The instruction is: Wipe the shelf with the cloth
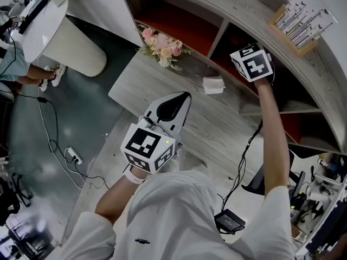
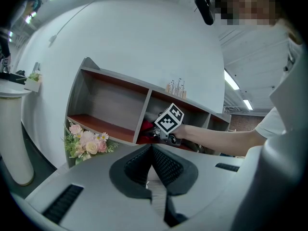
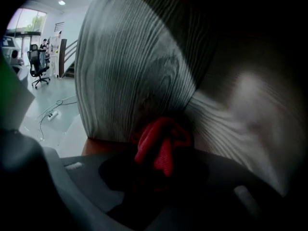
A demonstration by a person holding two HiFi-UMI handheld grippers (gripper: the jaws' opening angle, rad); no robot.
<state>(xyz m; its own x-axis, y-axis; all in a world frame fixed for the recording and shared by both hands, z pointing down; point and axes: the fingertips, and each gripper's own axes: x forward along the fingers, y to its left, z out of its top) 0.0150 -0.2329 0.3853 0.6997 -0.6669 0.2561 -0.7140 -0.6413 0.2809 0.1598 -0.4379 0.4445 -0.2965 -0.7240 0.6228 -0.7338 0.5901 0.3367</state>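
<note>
My right gripper, seen by its marker cube [image 1: 250,63], reaches into a dark compartment of the curved grey wooden shelf [image 1: 217,34]; its jaws are hidden there in the head view. In the right gripper view the right gripper [image 3: 161,163] is shut on a bunched red cloth [image 3: 162,143], which lies against the compartment's wood-grain wall [image 3: 130,71]. The left gripper view shows the same cube [image 2: 169,121] with a bit of red cloth [image 2: 147,127] beside it. My left gripper [image 1: 184,97] hovers over the low counter [image 1: 238,129], shut and holding nothing, its fingertips meeting [image 2: 151,147].
Pink artificial flowers [image 1: 161,46] and a small white folded item [image 1: 213,85] lie on the counter. A wooden holder of cards [image 1: 301,26] stands on the shelf top. A round white table [image 1: 49,20] and a seated person [image 1: 16,64] are at left; a power strip with cables [image 1: 72,156] lies on the floor.
</note>
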